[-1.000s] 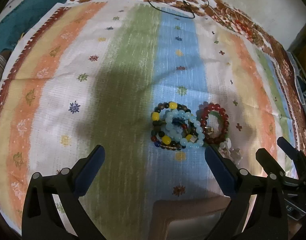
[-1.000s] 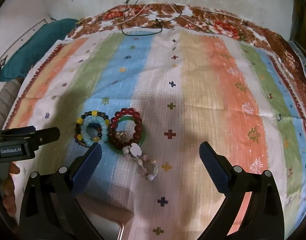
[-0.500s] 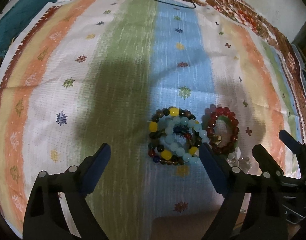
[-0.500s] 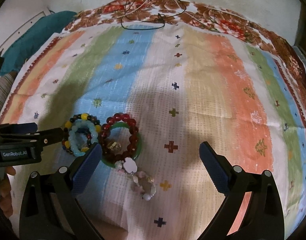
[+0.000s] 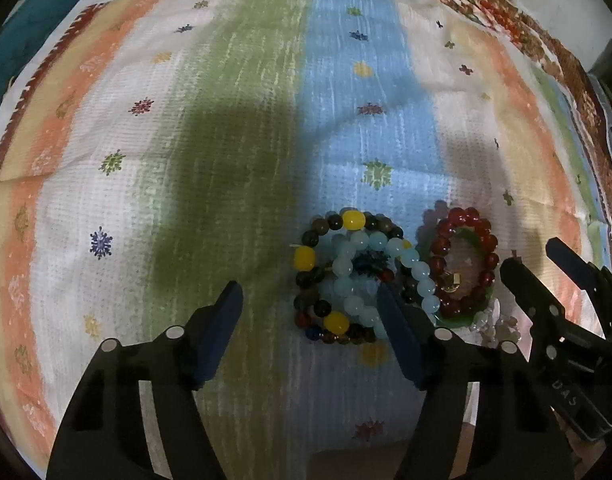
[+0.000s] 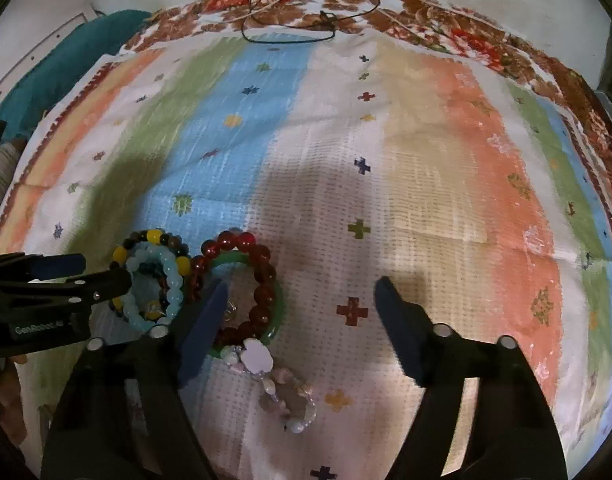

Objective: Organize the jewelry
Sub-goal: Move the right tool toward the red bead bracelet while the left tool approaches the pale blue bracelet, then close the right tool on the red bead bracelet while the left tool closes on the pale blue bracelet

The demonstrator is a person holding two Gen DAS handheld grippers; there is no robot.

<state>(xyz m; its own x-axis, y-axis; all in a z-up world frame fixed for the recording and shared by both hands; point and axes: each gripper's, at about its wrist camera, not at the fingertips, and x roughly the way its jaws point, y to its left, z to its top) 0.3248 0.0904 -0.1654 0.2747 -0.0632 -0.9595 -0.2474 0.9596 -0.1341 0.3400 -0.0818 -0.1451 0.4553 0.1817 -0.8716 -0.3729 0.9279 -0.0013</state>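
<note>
Striped woven cloth [image 5: 234,128] is seen under everything; the pale blue bead bracelet [image 5: 379,270] is taken as landmark. Left of it, across bare green stripe, the left gripper [image 5: 307,306] is held with jaws partly spread, nothing pinched; its left finger is well left of the landmark, its right finger tip [image 5: 387,304] lies over the landmark's right half, so most of that ring and of the multicolour bead bracelet [image 5: 321,276] around it falls between the jaws. No pad contact can be confirmed. Just right of the landmark, touching it, the dark red bead bracelet [image 6: 242,284] is stacked on a green bangle [image 6: 280,312]. The right gripper [image 6: 302,292] is also half spread and empty: its left finger tip [image 6: 218,296] sits inside the red ring, its right finger on bare cloth further right, so the red ring's right arc and bangle lie between them. Below the bangle, touching its rim, a pale shell-and-pearl bracelet [image 6: 284,392] trails toward the camera, untouched. Each hand is judged nearer its own stack; rings lie flat, no long axis. Against the earlier frames, both jaw pairs have just been closing from fully wide, both grippers are lower and closer to the beads, and the jewelry itself is unmoved.
</note>
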